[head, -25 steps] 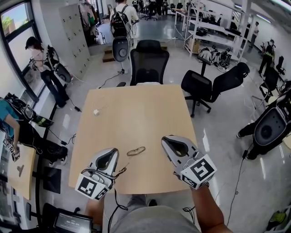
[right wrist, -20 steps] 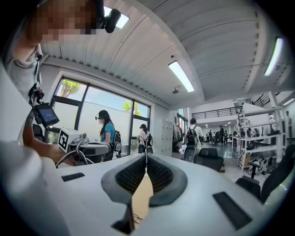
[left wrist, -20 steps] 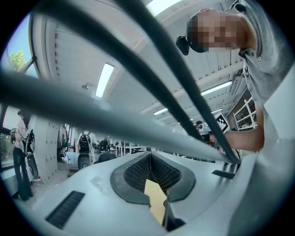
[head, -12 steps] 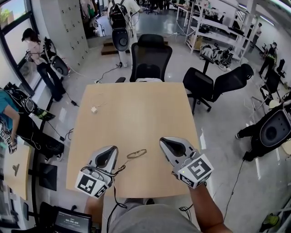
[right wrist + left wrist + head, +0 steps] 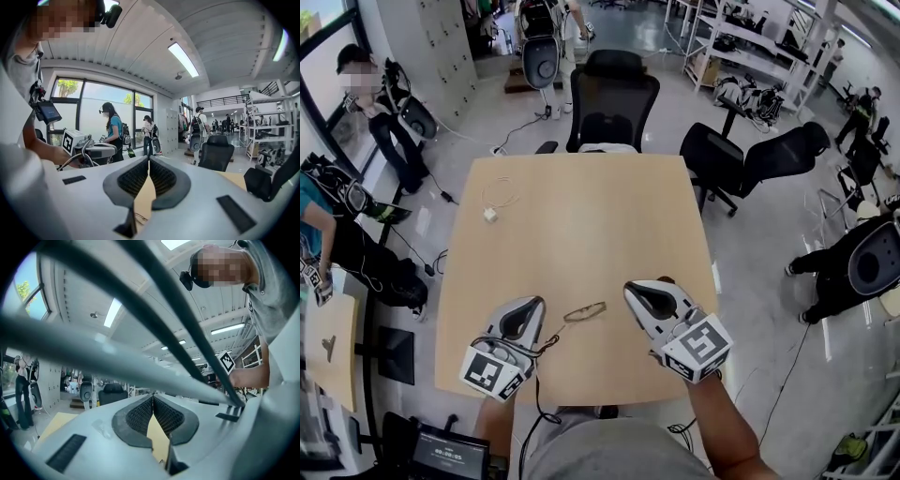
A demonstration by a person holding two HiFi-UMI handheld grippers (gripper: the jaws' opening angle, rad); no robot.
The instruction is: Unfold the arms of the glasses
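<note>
The folded glasses (image 5: 584,311), thin-framed with dark lenses, lie on the wooden table (image 5: 581,225) near its front edge. My left gripper (image 5: 532,306) is just to their left and my right gripper (image 5: 636,289) just to their right, neither touching them. Both are shut with nothing between the pads: in the left gripper view the left gripper (image 5: 153,397) has its dark ribbed pads meeting at the tips, and the right gripper (image 5: 148,162) looks the same in the right gripper view. A thin cable (image 5: 547,349) trails from the left gripper over the table edge.
A small white plug with a cord (image 5: 490,214) lies at the table's far left. A black office chair (image 5: 614,98) stands at the far edge, another (image 5: 741,159) to the right. People stand at the left by the window (image 5: 370,112).
Both grippers have come down a little toward the table, still on either side of the glasses. The glasses have not moved and both pairs of jaws stay shut.
</note>
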